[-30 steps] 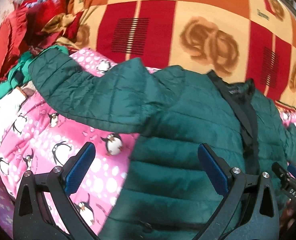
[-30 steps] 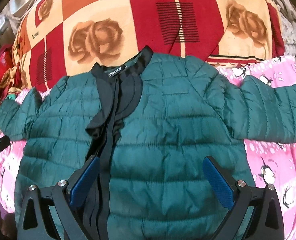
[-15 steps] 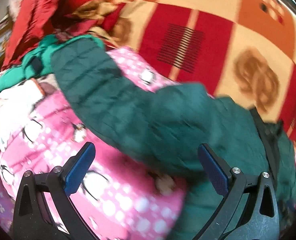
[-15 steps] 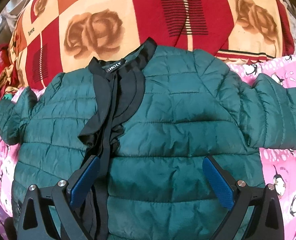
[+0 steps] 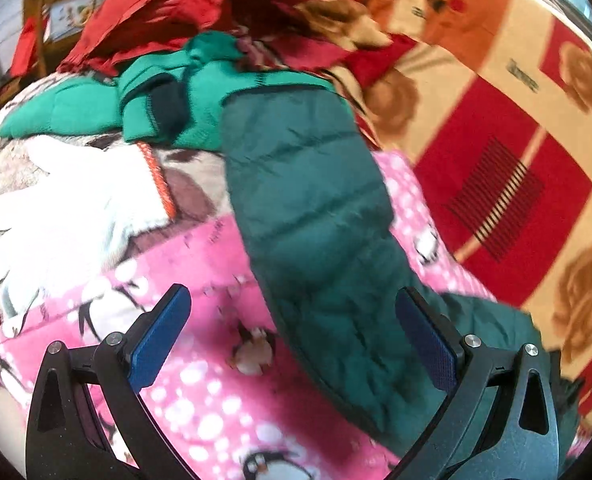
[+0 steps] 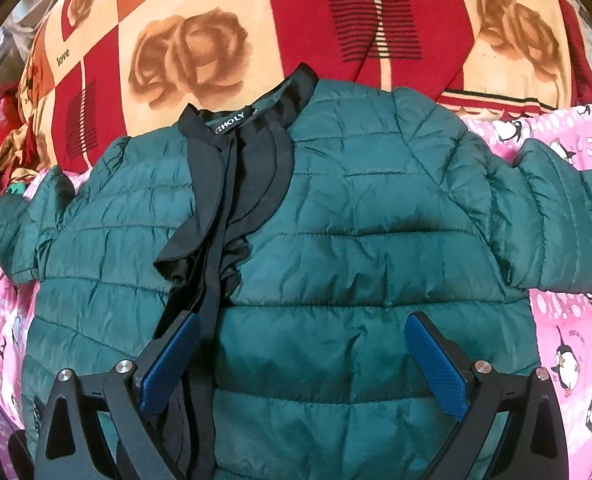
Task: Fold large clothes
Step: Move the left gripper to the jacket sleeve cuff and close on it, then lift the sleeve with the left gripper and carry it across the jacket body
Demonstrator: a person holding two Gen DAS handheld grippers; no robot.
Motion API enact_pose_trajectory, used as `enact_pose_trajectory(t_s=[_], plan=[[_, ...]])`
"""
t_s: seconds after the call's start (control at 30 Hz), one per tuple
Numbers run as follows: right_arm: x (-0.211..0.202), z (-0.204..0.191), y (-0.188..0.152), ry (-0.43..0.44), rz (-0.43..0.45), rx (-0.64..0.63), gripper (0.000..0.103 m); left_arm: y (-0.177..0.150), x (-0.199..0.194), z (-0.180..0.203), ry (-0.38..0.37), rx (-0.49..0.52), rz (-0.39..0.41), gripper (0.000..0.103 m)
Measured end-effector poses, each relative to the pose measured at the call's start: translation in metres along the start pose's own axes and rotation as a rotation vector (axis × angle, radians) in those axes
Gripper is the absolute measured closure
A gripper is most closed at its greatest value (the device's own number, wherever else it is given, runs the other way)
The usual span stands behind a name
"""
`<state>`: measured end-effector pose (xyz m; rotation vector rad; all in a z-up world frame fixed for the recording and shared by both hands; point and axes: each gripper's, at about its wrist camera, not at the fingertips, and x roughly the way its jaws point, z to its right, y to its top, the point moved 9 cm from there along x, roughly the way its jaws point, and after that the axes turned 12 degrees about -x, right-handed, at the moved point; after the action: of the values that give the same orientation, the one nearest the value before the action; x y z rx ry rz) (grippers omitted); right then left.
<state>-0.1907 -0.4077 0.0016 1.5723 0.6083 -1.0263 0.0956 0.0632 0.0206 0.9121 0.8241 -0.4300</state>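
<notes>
One green jacket (image 6: 336, 240), two blankets, two tools.

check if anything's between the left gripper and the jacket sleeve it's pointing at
Nothing visible. The open left gripper faces the dark green sleeve, which lies bare on the pink penguin blanket; a bright green garment sits only past its cuff.

Both views are pretty bright and colours pop, with the usual fisheye bend and black vignette in the corners. The left wrist view is smeared with motion blur, and the white fabric (image 5: 56, 216) at its left is blown out. The right wrist view is sharp, with soft shadows in the green jacket (image 6: 336, 248) quilting.
</notes>
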Motion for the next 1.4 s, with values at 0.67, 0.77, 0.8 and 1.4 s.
enact_pose_trajectory(t_s=[0.67,0.77,0.8,1.4], plan=[[0.008,-0.014,-0.005,-0.008,-0.026,-0.029,0.001,0.039,0.056,-0.006,0.061,-0.039,0.053,0.001],[0.009,-0.013,-0.006,-0.009,-0.029,-0.029,0.001,0.041,0.057,-0.004,0.047,-0.040,0.059,0.001],[0.009,-0.013,-0.006,-0.009,-0.030,-0.029,0.001,0.043,0.057,-0.003,0.035,-0.043,0.059,0.001],[0.002,-0.017,-0.015,0.010,-0.017,-0.028,0.001,0.041,-0.009,0.017,-0.276,-0.033,-0.001,0.093]])
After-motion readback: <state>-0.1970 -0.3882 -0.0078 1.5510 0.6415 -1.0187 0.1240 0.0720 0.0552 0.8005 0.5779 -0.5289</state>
